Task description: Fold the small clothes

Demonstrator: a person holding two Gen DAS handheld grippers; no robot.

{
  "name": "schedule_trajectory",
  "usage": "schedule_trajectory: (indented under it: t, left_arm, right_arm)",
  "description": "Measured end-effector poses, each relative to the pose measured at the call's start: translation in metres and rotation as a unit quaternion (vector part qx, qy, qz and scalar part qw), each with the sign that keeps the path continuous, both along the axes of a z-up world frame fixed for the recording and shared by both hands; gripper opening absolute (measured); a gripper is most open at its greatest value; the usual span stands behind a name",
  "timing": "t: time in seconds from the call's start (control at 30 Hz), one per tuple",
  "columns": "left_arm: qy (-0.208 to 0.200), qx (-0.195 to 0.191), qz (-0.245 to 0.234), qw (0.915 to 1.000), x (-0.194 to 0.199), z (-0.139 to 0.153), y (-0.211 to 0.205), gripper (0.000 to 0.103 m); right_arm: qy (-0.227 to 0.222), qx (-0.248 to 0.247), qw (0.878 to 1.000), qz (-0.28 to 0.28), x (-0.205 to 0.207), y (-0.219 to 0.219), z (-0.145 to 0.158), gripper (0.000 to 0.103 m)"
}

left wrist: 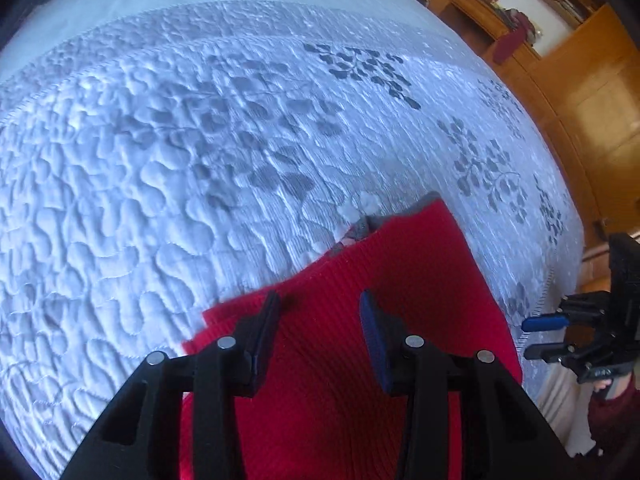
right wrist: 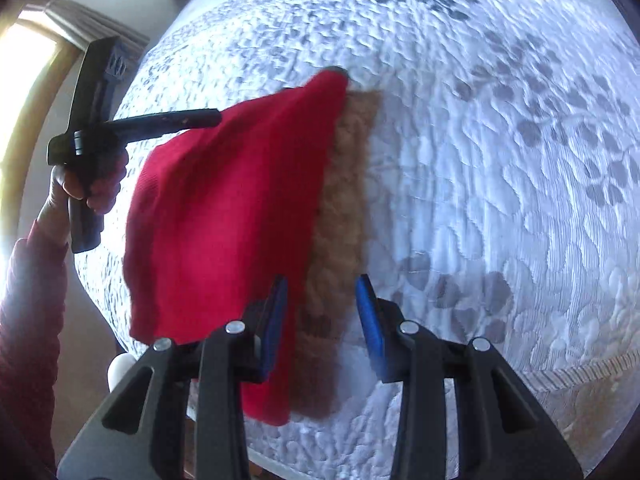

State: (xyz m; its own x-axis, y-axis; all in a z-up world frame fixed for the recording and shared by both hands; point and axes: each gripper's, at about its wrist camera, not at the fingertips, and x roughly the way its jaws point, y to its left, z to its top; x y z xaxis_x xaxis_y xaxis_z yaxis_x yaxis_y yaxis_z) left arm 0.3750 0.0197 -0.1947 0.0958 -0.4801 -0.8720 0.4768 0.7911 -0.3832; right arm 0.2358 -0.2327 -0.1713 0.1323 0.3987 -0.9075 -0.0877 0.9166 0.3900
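Observation:
A red knit garment (right wrist: 228,216) with a brown fleecy lining strip (right wrist: 344,208) along its right side lies folded flat on the white quilted bedspread (right wrist: 500,184). In the left wrist view the garment (left wrist: 360,320) fills the lower middle. My left gripper (left wrist: 318,320) is open and empty, just above the red cloth; it also shows in the right wrist view (right wrist: 200,118) at the garment's far left edge. My right gripper (right wrist: 322,312) is open and empty, hovering over the garment's near edge at the brown strip; it shows in the left wrist view (left wrist: 546,334) at the right, off the cloth.
The bedspread (left wrist: 200,160) has grey leaf prints and stretches far ahead. Wooden cabinets and shelves (left wrist: 560,72) stand beyond the bed's right side. A window with a curtain (right wrist: 36,60) is at the left. The bed edge (right wrist: 580,368) runs close by.

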Motion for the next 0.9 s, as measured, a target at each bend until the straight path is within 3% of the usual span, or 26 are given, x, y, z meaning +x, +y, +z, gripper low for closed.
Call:
schedule_trajectory:
  t: [0.03, 0.07, 0.1, 0.17, 0.27, 0.4, 0.53, 0.67, 0.77, 0.9]
  left_arm:
    - [0.003, -0.008, 0.001, 1.0, 0.001, 0.0, 0.001, 0.033]
    - [0.011, -0.018, 0.004, 0.9998, 0.003, -0.001, 0.002, 0.009]
    - [0.015, -0.019, 0.01, 0.9996, 0.003, -0.002, 0.004, 0.0]
    - [-0.001, -0.008, 0.012, 0.9999, 0.002, 0.001, 0.004, 0.0]
    - [-0.02, -0.026, 0.042, 0.9986, -0.003, 0.017, 0.015, 0.0]
    - [-0.046, 0.034, 0.119, 0.9913, 0.008, 0.019, 0.039, 0.0]
    - [-0.022, -0.017, 0.086, 0.9959, 0.007, 0.02, 0.035, 0.0]
    - [-0.019, 0.001, 0.032, 0.9993, 0.006, 0.017, 0.011, 0.042]
    - [-0.003, 0.012, -0.011, 0.9999, 0.008, 0.009, -0.005, 0.055]
    - [0.025, 0.025, -0.052, 0.998, 0.012, -0.008, -0.016, 0.056]
  right_arm:
    - [0.002, 0.0, 1.0, -0.002, 0.001, -0.002, -0.002, 0.036]
    - [0.006, -0.001, 1.0, -0.006, 0.003, -0.004, -0.006, 0.036]
    - [0.008, -0.001, 1.0, -0.008, 0.004, -0.005, -0.009, 0.036]
    - [0.012, 0.004, 1.0, -0.01, 0.006, -0.004, -0.013, 0.036]
    - [0.013, 0.009, 1.0, -0.011, 0.005, -0.002, -0.015, 0.036]
    - [0.01, 0.002, 1.0, -0.012, 0.005, 0.0, -0.014, 0.036]
    - [0.007, 0.005, 1.0, -0.006, 0.009, 0.007, -0.015, 0.036]
    - [0.016, 0.002, 1.0, -0.008, 0.012, 0.009, -0.02, 0.036]
    - [0.022, 0.005, 1.0, -0.009, 0.012, 0.006, -0.023, 0.038]
    - [0.03, 0.005, 0.999, -0.014, 0.012, 0.002, -0.03, 0.038]
